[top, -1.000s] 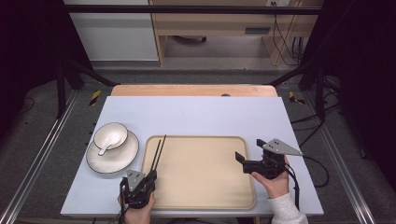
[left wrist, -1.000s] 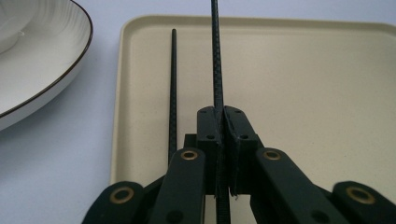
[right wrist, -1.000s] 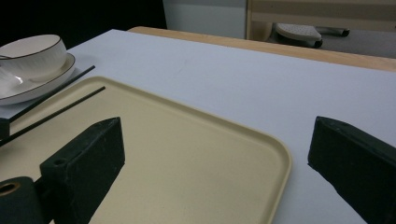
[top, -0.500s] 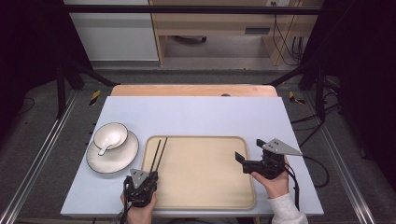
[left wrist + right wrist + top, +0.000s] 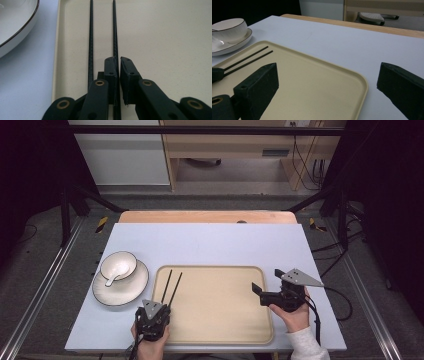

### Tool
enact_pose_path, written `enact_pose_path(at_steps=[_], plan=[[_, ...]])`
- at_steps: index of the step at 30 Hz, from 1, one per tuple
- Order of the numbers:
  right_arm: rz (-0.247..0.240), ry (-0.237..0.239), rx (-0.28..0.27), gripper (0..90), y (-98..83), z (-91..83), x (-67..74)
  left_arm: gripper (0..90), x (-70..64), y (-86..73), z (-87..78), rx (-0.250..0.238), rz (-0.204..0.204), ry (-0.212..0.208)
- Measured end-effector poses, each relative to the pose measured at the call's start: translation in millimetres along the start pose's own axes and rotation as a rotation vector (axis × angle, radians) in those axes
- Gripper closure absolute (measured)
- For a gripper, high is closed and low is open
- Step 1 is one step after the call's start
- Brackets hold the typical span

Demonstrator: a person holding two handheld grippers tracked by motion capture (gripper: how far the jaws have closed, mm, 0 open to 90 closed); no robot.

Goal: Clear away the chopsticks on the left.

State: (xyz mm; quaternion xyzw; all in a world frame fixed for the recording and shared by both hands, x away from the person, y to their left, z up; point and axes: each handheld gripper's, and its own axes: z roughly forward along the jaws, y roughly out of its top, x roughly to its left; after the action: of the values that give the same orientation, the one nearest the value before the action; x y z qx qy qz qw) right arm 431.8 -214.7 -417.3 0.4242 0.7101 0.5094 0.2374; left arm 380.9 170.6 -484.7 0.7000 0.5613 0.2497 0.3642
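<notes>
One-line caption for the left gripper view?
Left gripper nearly shut around one of two chopsticks on the tray, plate beside.

Place: probably a lab or test room.
Signs: black frame poles (image 5: 67, 212), floor rails (image 5: 40, 295), loose cables (image 5: 305, 165), taped floor marks (image 5: 101, 224).

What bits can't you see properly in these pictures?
- Chopsticks: near ends hidden under the left gripper in the left gripper view, so the grip is unclear.
- Plate: cut off by the frame edge there.
- Spoon in the bowl: too small for detail, high view.
</notes>
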Motion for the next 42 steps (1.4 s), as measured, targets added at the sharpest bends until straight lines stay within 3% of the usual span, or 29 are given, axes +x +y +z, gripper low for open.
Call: enact_pose_path(at_steps=[7,13,18,23,30,37,42], plan=[[0.007,-0.002,-0.002,3.9,0.6,-1.2,-0.3,76.4,3.4,8.7,-10.4,-0.045,0.008,-0.045],[0.013,-0.003,-0.007,3.9,1.3,-2.7,-1.0,57.3,8.6,28.2,-21.3,-0.081,0.043,-0.177],[0.021,0.002,-0.012,3.7,2.0,-4.1,-0.8,42.0,9.1,42.0,-27.5,-0.125,0.107,-0.214],[0.014,-0.006,-0.014,3.6,2.2,-4.5,-1.6,30.2,12.3,57.4,-29.5,-0.146,0.141,-0.277],[0.019,-0.010,-0.020,3.2,3.0,-7.0,-3.3,18.9,27.2,68.8,-38.4,-0.134,0.244,-0.267],[0.024,-0.017,-0.015,2.1,3.0,-7.9,-4.8,15.4,53.8,59.0,-47.2,-0.144,0.249,-0.272],[0.026,-0.022,-0.012,2.0,2.3,-8.4,-6.6,15.1,69.9,55.0,-50.9,-0.163,0.215,-0.276]])
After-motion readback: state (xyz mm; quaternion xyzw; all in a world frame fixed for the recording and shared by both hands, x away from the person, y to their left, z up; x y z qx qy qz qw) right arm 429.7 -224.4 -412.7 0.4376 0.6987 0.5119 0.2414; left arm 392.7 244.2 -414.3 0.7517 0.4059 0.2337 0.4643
